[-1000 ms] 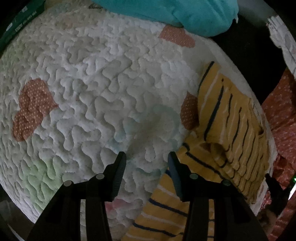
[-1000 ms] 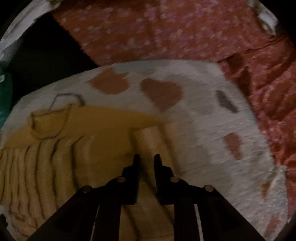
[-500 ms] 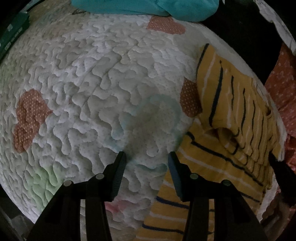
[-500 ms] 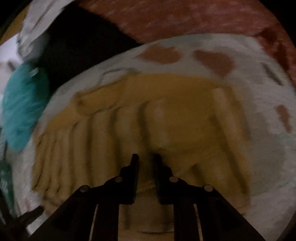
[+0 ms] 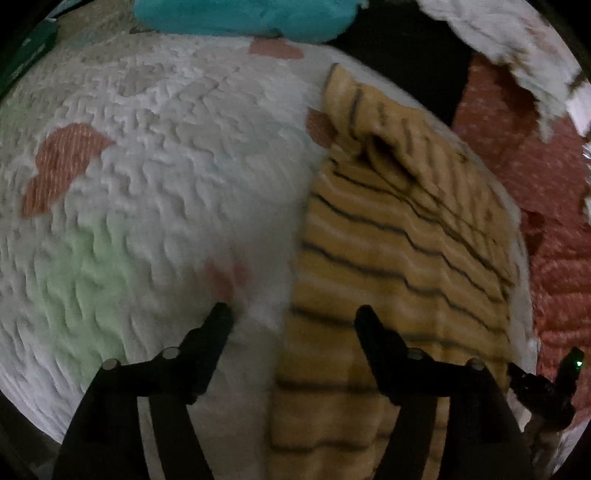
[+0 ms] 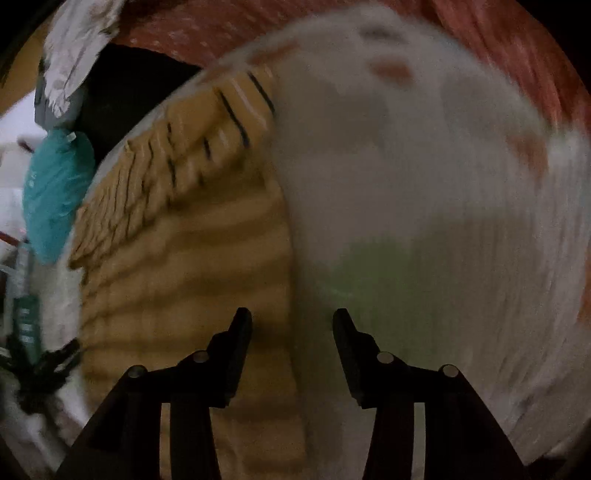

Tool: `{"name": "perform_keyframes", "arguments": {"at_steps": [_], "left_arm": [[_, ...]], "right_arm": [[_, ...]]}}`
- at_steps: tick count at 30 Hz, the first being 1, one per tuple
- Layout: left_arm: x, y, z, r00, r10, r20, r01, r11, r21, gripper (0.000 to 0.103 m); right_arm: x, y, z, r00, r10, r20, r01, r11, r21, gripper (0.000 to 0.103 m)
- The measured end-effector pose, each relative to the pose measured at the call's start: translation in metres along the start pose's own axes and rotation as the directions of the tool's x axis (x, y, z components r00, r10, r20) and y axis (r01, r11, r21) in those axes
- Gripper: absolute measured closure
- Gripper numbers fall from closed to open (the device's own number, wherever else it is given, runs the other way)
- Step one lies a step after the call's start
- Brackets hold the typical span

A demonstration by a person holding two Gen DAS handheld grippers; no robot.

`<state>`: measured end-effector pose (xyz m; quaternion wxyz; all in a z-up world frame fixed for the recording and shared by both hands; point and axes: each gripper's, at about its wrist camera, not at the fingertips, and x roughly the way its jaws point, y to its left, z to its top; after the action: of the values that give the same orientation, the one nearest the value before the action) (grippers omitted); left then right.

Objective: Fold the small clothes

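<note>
Where a second before the right tongs [image 6: 291, 321] had been pinched almost together on a fold of the yellow striped shirt [image 5: 388, 258], they now stood apart and empty, with the shirt's straight right edge running up between their tips. That reads as a release: one fold had been carried over and let go. The shirt lay flat on the white quilt [image 5: 166, 166], its body spread toward the near side and one part, seemingly a sleeve, doubled over at the far end, where the cloth bunched into a small ridge. In the left view the shirt had slid from the right margin to fill most of the right half, so the left tongs [image 5: 291, 314] had come closer to it; they were spread wider than before and held nothing, with one tip over bare quilt and the other over the shirt's near left edge. Both views were smeared, so both hands were probably moving. My judgement was that the fold was only partly done, and the left side likely wanted gathering next. Beyond the quilt, a teal cloth [image 5: 240, 16] sat at its far edge, a red dotted fabric [image 5: 546, 206] lay to the right, and a white rumpled piece [image 5: 517, 44] hung at the far right.
</note>
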<state>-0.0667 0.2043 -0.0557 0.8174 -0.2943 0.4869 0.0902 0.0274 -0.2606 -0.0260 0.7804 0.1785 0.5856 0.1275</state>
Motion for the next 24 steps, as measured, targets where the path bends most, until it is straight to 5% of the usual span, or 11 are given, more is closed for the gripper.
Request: {"name": "perform_keyframes", "arguments": {"at_steps": [6,17,20,23,24], "left_arm": [[-0.012,-0.005,-0.048,0.999,-0.05,-0.016,0.05,0.999,-0.02,0.033],[-0.019,-0.006,-0.108,0.98,-0.158,-0.118,0.147,0.984,-0.096,0.029],[-0.016,-0.017,-0.115,0.984,-0.111,-0.138,0.104,0.993,-0.055,0.031],[-0.017,-0.023,-0.116,0.988,0.013,-0.155,-0.015,1.0,-0.018,0.072],[-0.018,-0.02,-0.114,0.986,-0.001,-0.164,-0.006,0.999,-0.041,0.091]], "right_arm": [[-0.005,-0.01,-0.059,0.969,0.238,-0.066,-0.234,0.97,0.064,0.053],[-0.004,-0.009,-0.115,0.936,0.34,-0.089,-0.334,0.939,0.077,0.053],[-0.006,0.0,-0.122,0.95,0.301,-0.08,-0.299,0.954,0.032,0.053],[-0.006,0.011,-0.122,0.97,0.226,-0.092,-0.231,0.972,-0.036,0.071],[-0.004,0.013,-0.121,0.972,0.212,-0.104,-0.218,0.974,-0.057,0.088]]}}
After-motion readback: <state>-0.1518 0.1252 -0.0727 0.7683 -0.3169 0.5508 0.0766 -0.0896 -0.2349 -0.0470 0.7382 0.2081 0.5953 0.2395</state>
